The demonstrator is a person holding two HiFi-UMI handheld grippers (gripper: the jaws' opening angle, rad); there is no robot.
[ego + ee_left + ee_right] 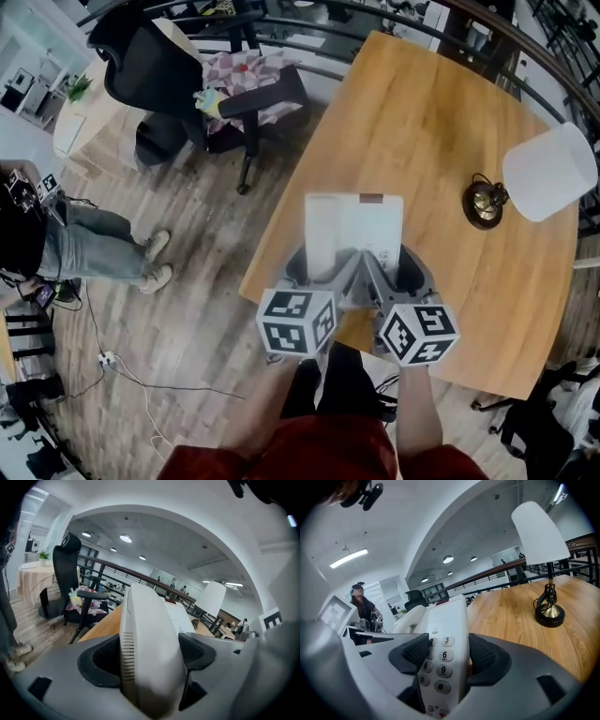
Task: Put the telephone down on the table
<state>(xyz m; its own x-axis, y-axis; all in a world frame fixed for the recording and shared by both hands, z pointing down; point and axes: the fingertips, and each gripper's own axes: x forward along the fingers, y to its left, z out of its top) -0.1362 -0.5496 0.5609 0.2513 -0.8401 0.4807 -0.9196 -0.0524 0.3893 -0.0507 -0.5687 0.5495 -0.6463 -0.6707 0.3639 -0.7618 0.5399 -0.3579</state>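
A white desk telephone (353, 231) is held over the near edge of the wooden table (422, 122), gripped from both sides. My left gripper (319, 270) is shut on the handset side (150, 648), the white handset filling the gap between its black pads. My right gripper (386, 268) is shut on the keypad side (443, 663), with the number keys showing between its pads. In the head view both marker cubes sit close together below the phone. I cannot tell whether the phone's base touches the table.
A table lamp with a white shade (551, 172) and a dark brass base (484, 203) stands at the table's right. A black office chair (202, 84) stands on the wooden floor at the left. A person in jeans (89, 248) stands at far left.
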